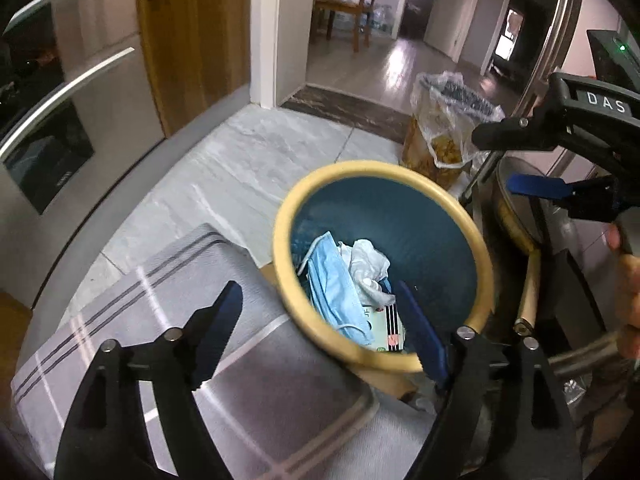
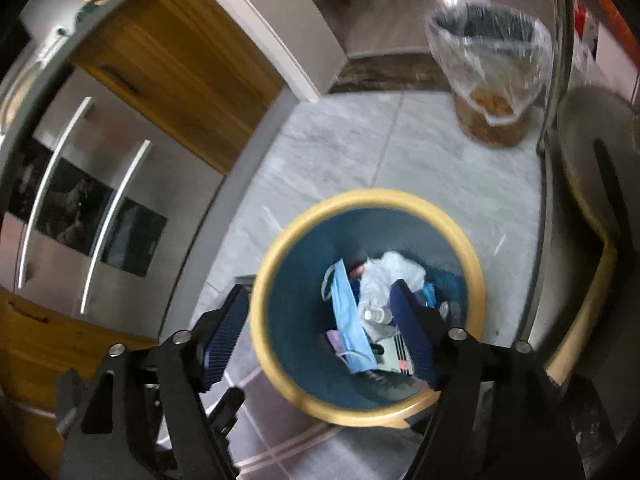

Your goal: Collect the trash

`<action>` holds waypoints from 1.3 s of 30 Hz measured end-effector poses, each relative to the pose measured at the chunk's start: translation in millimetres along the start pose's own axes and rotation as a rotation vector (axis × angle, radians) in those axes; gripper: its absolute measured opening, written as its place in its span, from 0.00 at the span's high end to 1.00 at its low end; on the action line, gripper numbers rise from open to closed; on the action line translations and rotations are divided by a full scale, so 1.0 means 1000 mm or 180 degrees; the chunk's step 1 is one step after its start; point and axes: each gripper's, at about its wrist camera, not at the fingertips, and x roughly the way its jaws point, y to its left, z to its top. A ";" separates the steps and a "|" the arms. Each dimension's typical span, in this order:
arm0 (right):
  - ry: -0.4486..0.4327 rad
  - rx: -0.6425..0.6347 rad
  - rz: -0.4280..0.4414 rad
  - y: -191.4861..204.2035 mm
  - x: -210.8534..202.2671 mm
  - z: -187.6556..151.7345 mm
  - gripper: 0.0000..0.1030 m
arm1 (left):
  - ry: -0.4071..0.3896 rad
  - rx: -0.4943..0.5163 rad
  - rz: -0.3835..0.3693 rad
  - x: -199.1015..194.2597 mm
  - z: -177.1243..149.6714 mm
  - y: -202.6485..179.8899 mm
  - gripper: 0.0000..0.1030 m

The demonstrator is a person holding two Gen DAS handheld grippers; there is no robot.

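The left gripper (image 1: 324, 328) is held pointing downward, its two blue-padded fingers (image 1: 222, 320) spread wide with nothing between them. The right gripper (image 2: 326, 328) is likewise angled down, its jaws wide apart and empty. The left wrist view shows it raised at the right, a bare hand (image 1: 628, 292) gripping its handle.

Both wrist cameras look steeply down, from close above, into the same bin (image 1: 382, 264) (image 2: 368, 308); both share also the tiled floor (image 1: 240, 168) (image 2: 340, 148) and the doorway behind.
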 end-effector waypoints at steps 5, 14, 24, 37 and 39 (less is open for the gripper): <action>-0.0357 -0.0057 0.0084 0.011 -0.041 -0.018 0.16 | -0.0224 0.0103 0.0078 -0.056 -0.014 0.005 0.10; -0.0631 -0.0319 0.0006 0.035 -0.081 -0.076 0.09 | -0.0414 0.0076 0.0271 -0.139 -0.049 0.031 0.05; -0.0678 -0.0863 -0.0237 0.057 -0.101 -0.149 0.07 | -0.0639 -0.0230 0.0472 -0.167 -0.080 0.045 0.05; -0.0710 -0.1195 -0.0443 0.073 -0.089 -0.162 0.06 | -0.0429 -0.0406 0.0542 -0.131 -0.091 0.057 0.05; -0.0682 -0.1160 -0.0425 0.072 -0.087 -0.161 0.06 | -0.0399 -0.0379 0.0576 -0.126 -0.092 0.055 0.05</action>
